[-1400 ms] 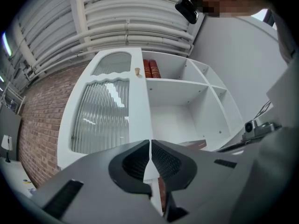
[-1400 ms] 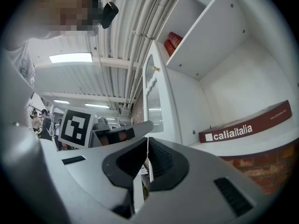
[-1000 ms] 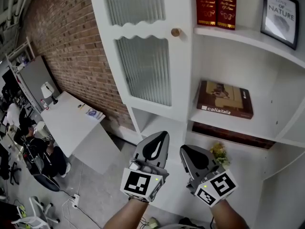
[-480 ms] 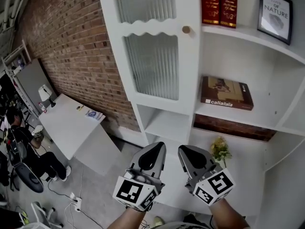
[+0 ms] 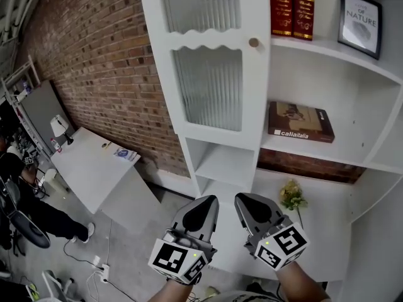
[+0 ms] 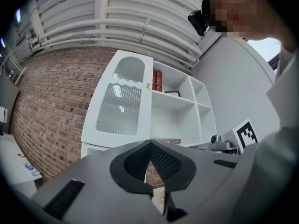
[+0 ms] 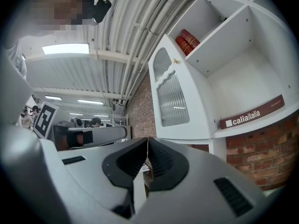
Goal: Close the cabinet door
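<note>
The white cabinet door (image 5: 208, 61) with ribbed glass panes stands swung out to the left of the open shelves, its small round wooden knob (image 5: 254, 43) at its right edge. The door also shows in the left gripper view (image 6: 119, 108) and the right gripper view (image 7: 173, 101). My left gripper (image 5: 203, 201) and right gripper (image 5: 242, 199) hang side by side low in the head view, well below and short of the door. Both are shut with nothing between the jaws, the tips meeting in the left gripper (image 6: 150, 142) and right gripper (image 7: 147, 139) views.
The shelves hold red books (image 5: 293, 8), a framed picture (image 5: 359, 24), a flat brown book (image 5: 300, 123) and a small flower (image 5: 291, 195). A brick wall (image 5: 94, 61) runs left of the cabinet, with a white table (image 5: 94, 162) and a person (image 5: 25, 200) beyond.
Both grippers have dropped lower in the head view and drawn back from the cabinet, the left rolling slightly. The cabinet and its knob have shifted right in the frame. Jaws stayed shut.
</note>
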Demonstrator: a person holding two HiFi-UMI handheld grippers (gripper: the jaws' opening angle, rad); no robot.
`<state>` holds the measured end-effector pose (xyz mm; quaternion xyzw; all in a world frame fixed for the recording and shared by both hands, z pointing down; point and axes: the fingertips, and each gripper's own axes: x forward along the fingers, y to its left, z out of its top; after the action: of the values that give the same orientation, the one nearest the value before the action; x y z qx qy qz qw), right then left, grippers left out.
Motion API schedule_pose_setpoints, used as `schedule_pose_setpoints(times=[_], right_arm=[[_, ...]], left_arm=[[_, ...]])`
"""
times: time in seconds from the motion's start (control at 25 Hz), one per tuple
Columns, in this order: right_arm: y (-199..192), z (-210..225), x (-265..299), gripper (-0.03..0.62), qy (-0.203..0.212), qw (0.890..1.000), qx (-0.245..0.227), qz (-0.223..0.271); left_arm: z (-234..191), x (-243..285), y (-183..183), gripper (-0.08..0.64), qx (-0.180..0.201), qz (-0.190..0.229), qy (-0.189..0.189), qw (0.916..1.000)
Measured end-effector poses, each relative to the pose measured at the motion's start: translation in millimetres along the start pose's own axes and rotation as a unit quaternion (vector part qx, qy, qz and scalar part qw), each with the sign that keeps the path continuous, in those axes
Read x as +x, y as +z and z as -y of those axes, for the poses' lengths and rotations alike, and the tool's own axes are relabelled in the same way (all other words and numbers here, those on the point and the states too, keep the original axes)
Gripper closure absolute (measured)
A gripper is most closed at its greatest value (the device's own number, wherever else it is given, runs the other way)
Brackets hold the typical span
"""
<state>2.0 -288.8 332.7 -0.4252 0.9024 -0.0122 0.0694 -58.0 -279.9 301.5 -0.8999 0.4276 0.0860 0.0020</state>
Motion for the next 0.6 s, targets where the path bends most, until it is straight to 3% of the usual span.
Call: schedule_pose_setpoints(times=[0.6], right_arm=[[-2.9,-4.8,2.5,0.575,-0.006,1.0,-0.013,-0.014]], left_arm=[[-6.2,-5.1,3.2,0.549,-0.003,0.003,0.007,1.0]])
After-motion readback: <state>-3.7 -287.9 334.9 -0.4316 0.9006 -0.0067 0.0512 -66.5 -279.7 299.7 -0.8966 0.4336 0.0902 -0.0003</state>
